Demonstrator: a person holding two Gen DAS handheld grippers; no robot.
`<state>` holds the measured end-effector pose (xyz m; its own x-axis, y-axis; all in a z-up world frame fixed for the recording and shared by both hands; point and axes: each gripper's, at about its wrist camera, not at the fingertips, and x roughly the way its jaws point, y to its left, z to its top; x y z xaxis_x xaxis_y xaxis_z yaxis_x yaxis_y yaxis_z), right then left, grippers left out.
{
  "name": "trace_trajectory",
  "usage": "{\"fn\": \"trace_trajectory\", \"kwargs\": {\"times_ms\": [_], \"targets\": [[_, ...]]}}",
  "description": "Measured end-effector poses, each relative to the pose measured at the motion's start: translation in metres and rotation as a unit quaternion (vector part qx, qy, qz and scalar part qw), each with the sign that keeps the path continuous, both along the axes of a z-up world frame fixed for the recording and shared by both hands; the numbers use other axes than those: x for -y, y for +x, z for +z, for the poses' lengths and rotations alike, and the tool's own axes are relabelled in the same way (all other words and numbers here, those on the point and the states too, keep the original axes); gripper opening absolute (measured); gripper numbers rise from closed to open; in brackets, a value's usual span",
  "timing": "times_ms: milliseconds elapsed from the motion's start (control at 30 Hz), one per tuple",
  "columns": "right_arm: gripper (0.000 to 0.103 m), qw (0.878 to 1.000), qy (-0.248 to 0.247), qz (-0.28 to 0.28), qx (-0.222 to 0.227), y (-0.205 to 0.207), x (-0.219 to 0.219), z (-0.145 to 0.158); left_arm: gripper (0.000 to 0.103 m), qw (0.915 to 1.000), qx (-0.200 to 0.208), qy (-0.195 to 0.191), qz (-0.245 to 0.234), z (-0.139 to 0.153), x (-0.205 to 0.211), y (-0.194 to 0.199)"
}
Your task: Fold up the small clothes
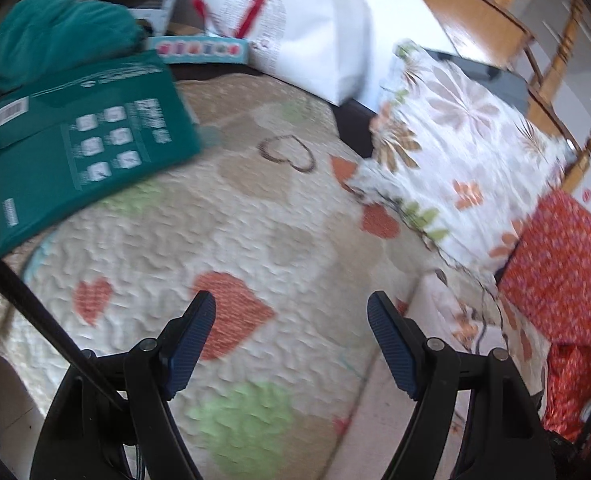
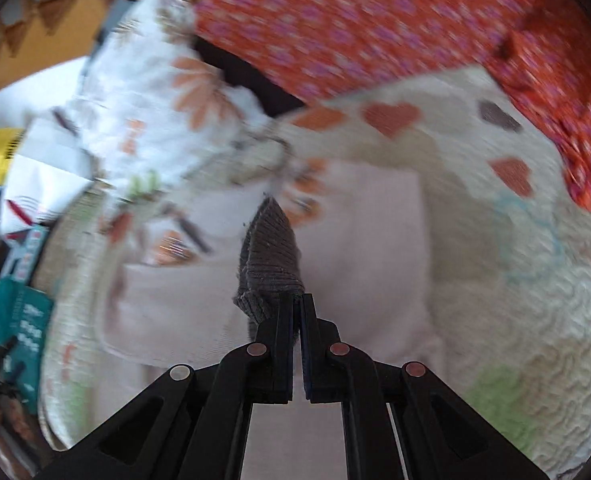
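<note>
Blue pads (image 1: 191, 344) of the left gripper (image 1: 291, 344) stand wide apart at the bottom of the left wrist view, with nothing between them; only the quilt (image 1: 223, 216) with its red, green and tan hearts lies under the gap. At nine o'clock a teal pack (image 1: 75, 148) rests on the quilt, printed with a white barcode, a grid of small white pictures and lines of white text too blurred to read. Behind it at ten o'clock is a teal cloth (image 1: 55, 32), and at eleven o'clock a slim box (image 1: 199, 50) with coloured dots. At twelve o'clock stands a white bag (image 1: 311, 32) with red handles and a rounded block of fine black print, also unreadable. A floral pillow (image 1: 455, 140) lies at two o'clock, and a red patterned cloth (image 1: 563, 276) at three to four o'clock, just beside it.

On the right wrist view the right gripper (image 2: 298, 300) is clamped tight on a grey ribbed sock (image 2: 271, 260), pinching its lower edge; the sock sticks up from the pads toward twelve o'clock, above a pale pink cloth (image 2: 375, 248) spread on the quilt. The teal pack shows at eight o'clock, its white lettering smeared past reading. The floral pillow sits at eleven o'clock and the red cloth from twelve to two o'clock.
</note>
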<state>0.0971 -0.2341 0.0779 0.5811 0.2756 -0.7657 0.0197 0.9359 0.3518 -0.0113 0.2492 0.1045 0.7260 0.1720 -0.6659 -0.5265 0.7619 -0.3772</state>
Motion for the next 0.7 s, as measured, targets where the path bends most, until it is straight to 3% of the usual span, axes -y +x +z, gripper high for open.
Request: {"fn": "trace_trajectory", "kwargs": {"times_ms": [233, 367, 433, 533, 600, 700], "targets": [[0.006, 0.998, -0.021, -0.053, -0.014, -0.006, 0.042, -0.026, 0.078, 0.9935, -0.035, 0.023, -0.106, -0.012, 0.069, 0.069], [0.008, 0.998, -0.016, -0.044, 0.031, -0.005, 0.035, 0.002, 0.078, 0.9788, -0.08, 0.079, -0.172, -0.021, 0.107, 0.103], [0.011, 0.999, 0.011, -0.001, 0.041, 0.002, 0.015, 0.016, 0.078, 0.9753, -0.09, 0.092, -0.179, -0.021, 0.117, 0.11], [0.027, 0.994, 0.054, 0.09, 0.034, 0.03, -0.042, 0.031, 0.078, 0.9791, -0.082, 0.067, -0.174, -0.016, 0.113, 0.11], [0.037, 0.986, 0.088, 0.142, 0.023, 0.05, -0.084, 0.034, 0.078, 0.9838, -0.078, 0.042, -0.155, -0.015, 0.101, 0.107], [0.044, 0.969, 0.115, 0.217, -0.017, 0.092, -0.163, 0.023, 0.078, 0.9868, -0.087, 0.013, -0.136, -0.021, 0.084, 0.105]]}}
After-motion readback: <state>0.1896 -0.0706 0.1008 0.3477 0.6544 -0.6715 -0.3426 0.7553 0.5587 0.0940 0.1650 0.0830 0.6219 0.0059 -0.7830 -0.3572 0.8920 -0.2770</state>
